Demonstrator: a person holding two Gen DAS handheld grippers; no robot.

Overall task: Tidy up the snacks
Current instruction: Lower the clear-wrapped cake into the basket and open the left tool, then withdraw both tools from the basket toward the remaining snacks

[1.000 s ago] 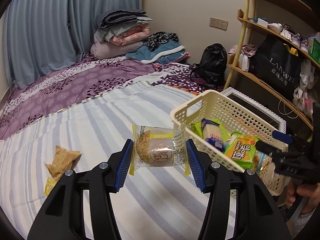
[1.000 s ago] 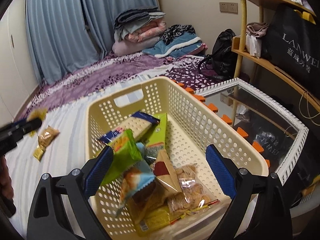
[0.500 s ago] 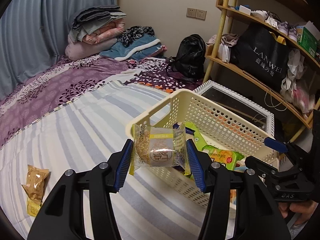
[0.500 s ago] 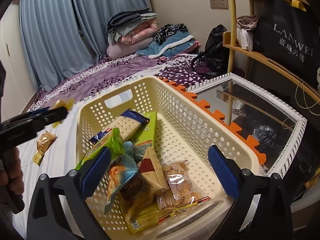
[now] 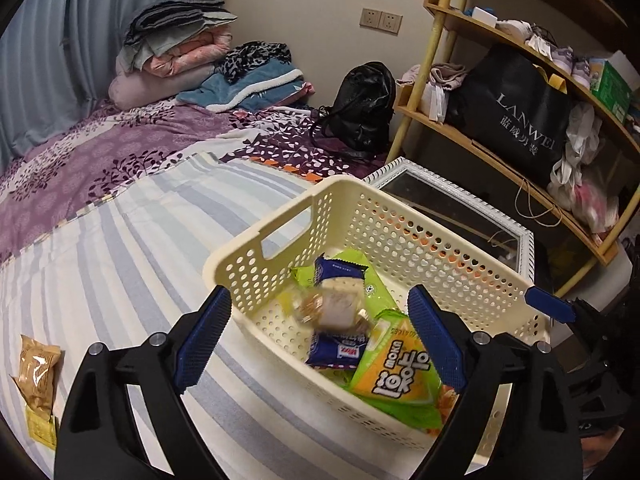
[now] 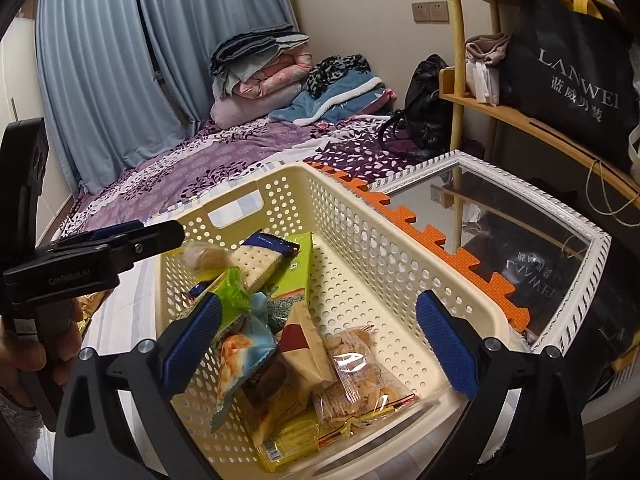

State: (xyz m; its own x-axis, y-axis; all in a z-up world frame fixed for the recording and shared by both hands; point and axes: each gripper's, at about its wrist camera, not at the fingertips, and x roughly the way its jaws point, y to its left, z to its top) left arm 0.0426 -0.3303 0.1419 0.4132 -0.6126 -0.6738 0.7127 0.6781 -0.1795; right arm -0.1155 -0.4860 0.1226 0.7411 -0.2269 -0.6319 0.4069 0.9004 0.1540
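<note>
A cream perforated basket (image 5: 280, 224) (image 6: 400, 248) holds several snack packs, among them a green pack (image 5: 400, 372) and a blue cracker pack (image 6: 260, 258). My left gripper (image 5: 320, 340) is open above the basket's near rim. A clear-wrapped round cake (image 5: 328, 308) (image 6: 202, 256), blurred, is in the air just below the left jaws over the basket. My right gripper (image 6: 316, 344) is open and empty over the basket's other end. A brown snack pack (image 5: 38, 368) lies on the striped sheet at the left.
The basket stands on a bed with a striped sheet (image 5: 120, 260) and purple cover. A white-framed mirror (image 6: 520, 232) and orange foam mat edge (image 6: 440, 248) lie beside it. A wooden shelf (image 5: 500, 132) with bags stands at the right. Folded bedding (image 5: 180, 52) is at the back.
My left gripper moved right over the basket and opened. The cake it held has left the jaws and is falling into the basket. The right gripper has barely moved.
</note>
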